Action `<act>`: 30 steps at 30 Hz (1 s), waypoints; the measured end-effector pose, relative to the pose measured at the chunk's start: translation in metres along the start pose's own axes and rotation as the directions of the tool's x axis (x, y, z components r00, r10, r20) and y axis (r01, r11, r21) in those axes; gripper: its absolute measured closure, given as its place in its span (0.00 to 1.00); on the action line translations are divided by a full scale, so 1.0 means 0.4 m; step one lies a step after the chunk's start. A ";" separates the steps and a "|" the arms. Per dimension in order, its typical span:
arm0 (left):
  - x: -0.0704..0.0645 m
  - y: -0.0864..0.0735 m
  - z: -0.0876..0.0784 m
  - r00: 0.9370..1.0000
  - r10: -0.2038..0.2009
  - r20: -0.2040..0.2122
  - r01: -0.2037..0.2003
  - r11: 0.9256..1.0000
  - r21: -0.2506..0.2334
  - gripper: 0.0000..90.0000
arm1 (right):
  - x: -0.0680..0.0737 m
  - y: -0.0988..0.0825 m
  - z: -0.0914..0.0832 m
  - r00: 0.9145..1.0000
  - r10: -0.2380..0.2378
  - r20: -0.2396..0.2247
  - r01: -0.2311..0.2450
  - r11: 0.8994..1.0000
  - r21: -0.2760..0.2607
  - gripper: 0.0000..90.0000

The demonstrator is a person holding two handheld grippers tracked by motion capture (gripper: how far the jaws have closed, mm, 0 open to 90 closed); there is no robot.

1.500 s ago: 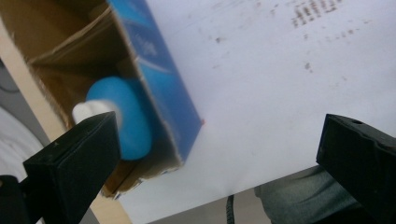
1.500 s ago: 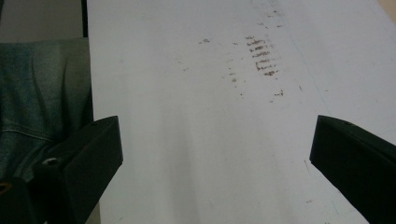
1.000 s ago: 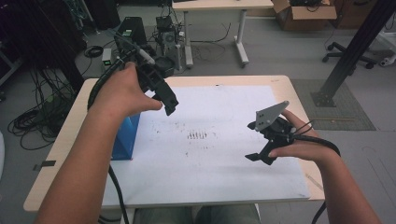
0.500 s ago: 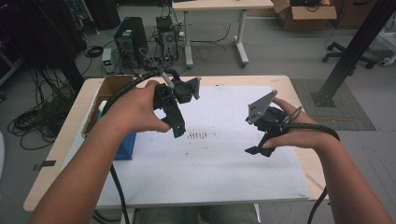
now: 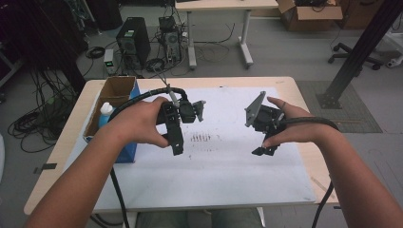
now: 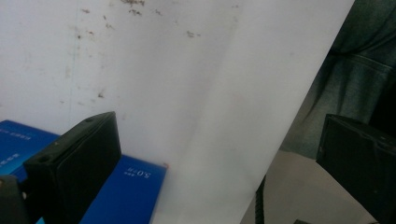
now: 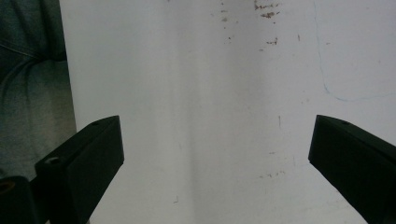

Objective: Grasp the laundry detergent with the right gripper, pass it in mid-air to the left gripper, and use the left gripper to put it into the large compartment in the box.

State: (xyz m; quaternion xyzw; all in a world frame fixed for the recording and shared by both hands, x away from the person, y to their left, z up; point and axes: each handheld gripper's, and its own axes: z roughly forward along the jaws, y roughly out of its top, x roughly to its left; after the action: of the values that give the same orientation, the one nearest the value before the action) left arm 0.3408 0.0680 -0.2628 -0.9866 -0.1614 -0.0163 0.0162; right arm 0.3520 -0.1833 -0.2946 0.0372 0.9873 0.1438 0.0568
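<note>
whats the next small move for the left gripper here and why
Probably swing the left gripper back left toward the blue box and lower it. Its jaws stand wide open with nothing between them, above the white sheet, and the box with the bottle in it is the nearest thing to grasp.

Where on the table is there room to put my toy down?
The white sheet is bare along its near edge, in front of the left gripper and right gripper, and also between the two, around the dark smudges. The left side is crowded: the open box with a bottle sits there.
</note>
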 end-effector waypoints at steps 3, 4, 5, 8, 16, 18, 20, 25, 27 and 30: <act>0.000 -0.001 0.007 1.000 0.016 -0.003 -0.016 1.000 -0.013 0.00 | -0.004 0.005 0.010 1.000 -0.002 -0.009 0.002 1.000 0.001 0.04; 0.000 -0.001 0.008 1.000 0.021 -0.005 -0.021 1.000 -0.016 0.00 | -0.005 0.008 0.012 1.000 -0.002 -0.012 0.002 1.000 0.006 0.04; 0.000 -0.002 0.008 1.000 0.023 -0.008 -0.023 1.000 -0.014 0.00 | -0.006 0.010 0.016 1.000 -0.002 -0.014 0.003 1.000 0.006 0.04; -0.001 -0.002 0.007 1.000 0.023 -0.013 -0.023 1.000 -0.016 0.00 | -0.008 0.015 0.021 1.000 -0.007 -0.016 0.008 1.000 0.012 0.04; -0.002 -0.004 0.004 1.000 0.025 -0.011 -0.025 1.000 -0.018 0.00 | -0.010 0.014 0.021 1.000 -0.005 -0.019 0.005 1.000 0.008 0.04; -0.001 -0.005 0.002 1.000 0.026 -0.012 -0.026 0.999 -0.019 0.00 | -0.011 0.014 0.022 1.000 -0.007 -0.019 0.007 1.000 0.008 0.04; -0.001 -0.006 0.002 1.000 0.026 -0.005 -0.027 0.999 -0.022 0.00 | -0.011 0.014 0.021 1.000 -0.008 -0.021 0.008 1.000 0.009 0.04; 0.000 -0.004 0.003 1.000 0.025 -0.010 -0.026 0.999 -0.020 0.00 | -0.012 0.014 0.019 1.000 -0.009 -0.020 0.009 1.000 0.005 0.04; 0.001 -0.004 0.005 1.000 0.028 -0.008 -0.028 0.999 -0.020 0.00 | -0.012 0.015 0.019 1.000 -0.011 -0.020 0.011 1.000 0.004 0.04; 0.002 -0.005 0.004 1.000 0.028 -0.002 -0.028 0.999 -0.021 0.00 | -0.012 0.014 0.020 1.000 -0.011 -0.020 0.011 1.000 0.007 0.04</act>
State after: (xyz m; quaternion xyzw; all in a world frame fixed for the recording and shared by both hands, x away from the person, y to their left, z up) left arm 0.3410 0.0703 -0.2644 -0.9889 -0.1473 -0.0185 0.0062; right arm 0.3579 -0.1760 -0.3002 0.0305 0.9885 0.1401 0.0478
